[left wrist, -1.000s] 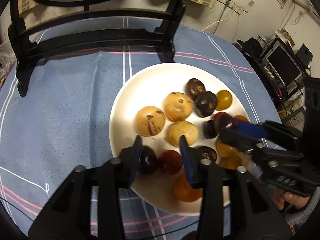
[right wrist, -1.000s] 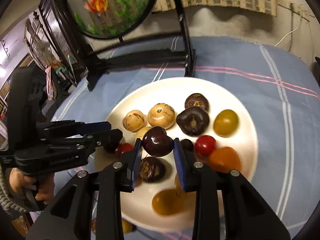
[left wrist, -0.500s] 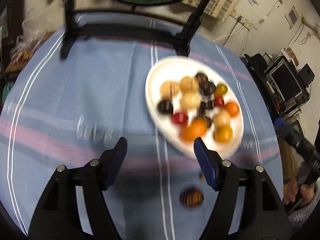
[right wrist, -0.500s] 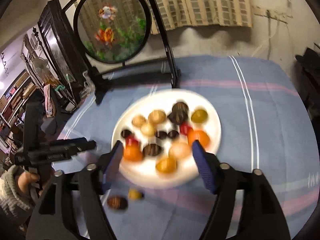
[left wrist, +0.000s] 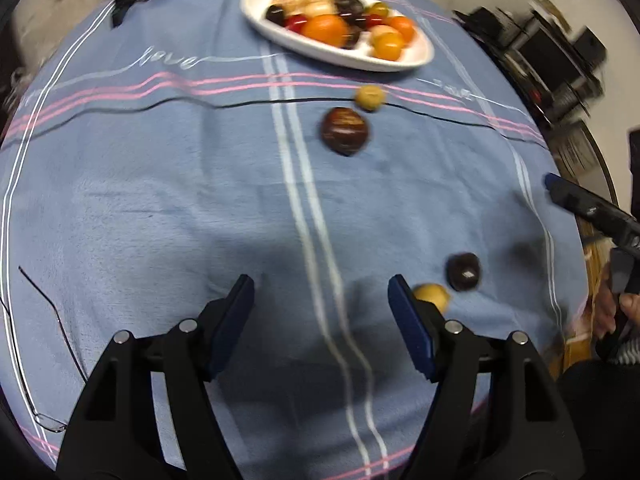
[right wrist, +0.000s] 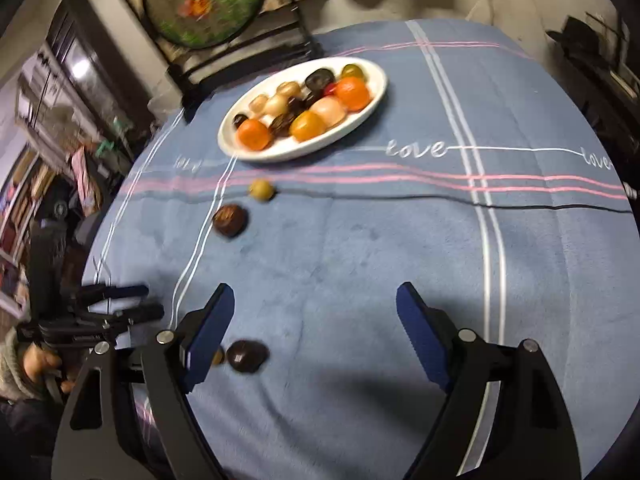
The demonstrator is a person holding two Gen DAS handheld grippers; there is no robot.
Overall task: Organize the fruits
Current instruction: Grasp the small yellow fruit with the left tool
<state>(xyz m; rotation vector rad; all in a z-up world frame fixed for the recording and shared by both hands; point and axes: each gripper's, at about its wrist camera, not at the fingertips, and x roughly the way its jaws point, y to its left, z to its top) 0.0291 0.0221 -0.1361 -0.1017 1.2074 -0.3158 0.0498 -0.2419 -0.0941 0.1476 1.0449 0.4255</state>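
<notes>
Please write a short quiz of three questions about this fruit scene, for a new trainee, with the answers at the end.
1. True or false: both pairs of jaws are open and hold nothing.
2. How many fruits lie on the blue tablecloth, outside the white plate?
3. Which loose fruit is nearest the plate: A) the small yellow fruit, B) the dark brown fruit, C) the dark fruit by the right gripper?

Key: 1 true; 2 four, counting the yellow fruit by the left gripper and the dark fruit; 3 A.

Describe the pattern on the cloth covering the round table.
Blue tablecloth with pink, white and black stripes and white "love" script; clearest in the right wrist view.
</notes>
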